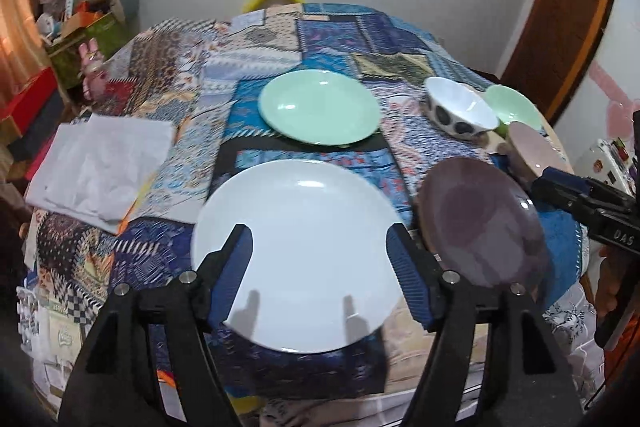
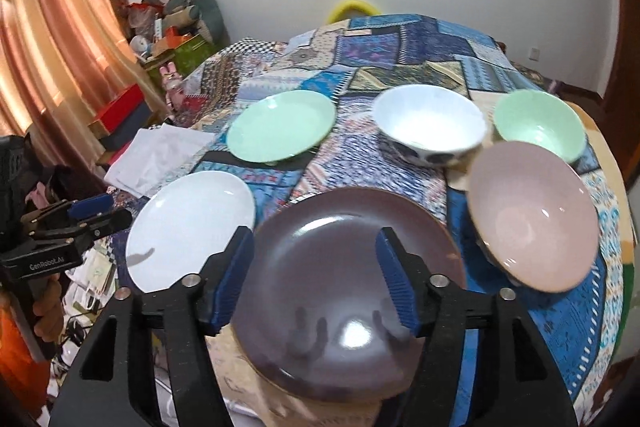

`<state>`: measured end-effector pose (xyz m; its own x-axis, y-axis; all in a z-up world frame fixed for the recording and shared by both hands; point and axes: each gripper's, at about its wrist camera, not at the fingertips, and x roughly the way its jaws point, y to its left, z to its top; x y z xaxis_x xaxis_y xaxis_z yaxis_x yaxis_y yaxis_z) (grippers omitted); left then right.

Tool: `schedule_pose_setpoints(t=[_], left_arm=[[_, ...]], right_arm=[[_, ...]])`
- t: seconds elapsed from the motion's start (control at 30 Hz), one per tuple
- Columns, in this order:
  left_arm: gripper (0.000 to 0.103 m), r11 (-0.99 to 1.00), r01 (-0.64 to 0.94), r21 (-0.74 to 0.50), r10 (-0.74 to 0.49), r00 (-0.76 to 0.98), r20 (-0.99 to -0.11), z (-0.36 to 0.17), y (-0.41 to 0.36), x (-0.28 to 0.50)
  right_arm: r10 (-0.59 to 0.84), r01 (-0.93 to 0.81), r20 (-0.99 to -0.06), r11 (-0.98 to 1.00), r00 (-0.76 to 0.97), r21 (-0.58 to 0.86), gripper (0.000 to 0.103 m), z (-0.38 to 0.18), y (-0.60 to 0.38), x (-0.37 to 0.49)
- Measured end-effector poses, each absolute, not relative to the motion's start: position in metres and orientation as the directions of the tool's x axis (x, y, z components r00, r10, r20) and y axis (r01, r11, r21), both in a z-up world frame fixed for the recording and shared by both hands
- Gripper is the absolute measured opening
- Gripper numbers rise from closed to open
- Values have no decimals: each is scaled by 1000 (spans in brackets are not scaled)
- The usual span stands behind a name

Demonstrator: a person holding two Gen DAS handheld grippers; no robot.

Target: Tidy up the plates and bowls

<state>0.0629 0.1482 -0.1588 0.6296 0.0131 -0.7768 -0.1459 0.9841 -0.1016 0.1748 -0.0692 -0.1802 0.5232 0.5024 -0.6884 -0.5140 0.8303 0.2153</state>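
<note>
Patchwork cloth [image 1: 328, 39] covers table; curtain [image 2: 52, 39] left | both grippers [image 1: 320, 255] [image 2: 316, 255] wide, holding nothing

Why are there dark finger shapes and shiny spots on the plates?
Left wrist view: the open jaws cast two shadows on the white plate, with small glare streaks near its far rim. Right wrist view: the brown plate mirrors the jaws and shows a bright glare spot; fisheye bends the room's edges.

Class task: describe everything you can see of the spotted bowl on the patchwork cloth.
The spotted bowl is round and glossy, ceramic by its look, white inside with dark blots on its outer wall. It stands upright and empty on the patchwork cloth, right of the green plate and beside the green bowl. No gripper touches it.
</note>
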Motion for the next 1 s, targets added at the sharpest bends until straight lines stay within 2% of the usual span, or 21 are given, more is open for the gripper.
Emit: schedule_pose_setpoints(t=[0.43,0.8,0.87,1.0], left_arm=[[69,955,-267,-133,41,560,-828,-198,212,55],[69,952,-260,-160,-7,504,-864,-229,230,59],[64,949,-259,-181,-28,501,-865,-232,232,59],[55,942,-267,-205,-51,487,-872,-237,233,58]], right_arm=[[508,-599,-740,780,440,180,62,-191,0,192],[453,-671,-831,729,323,136,62,-224,52,219],[430,-688,-850,717,305,116,60,-230,60,223],[400,-716,-880,690,258,104,48,-240,72,229]])
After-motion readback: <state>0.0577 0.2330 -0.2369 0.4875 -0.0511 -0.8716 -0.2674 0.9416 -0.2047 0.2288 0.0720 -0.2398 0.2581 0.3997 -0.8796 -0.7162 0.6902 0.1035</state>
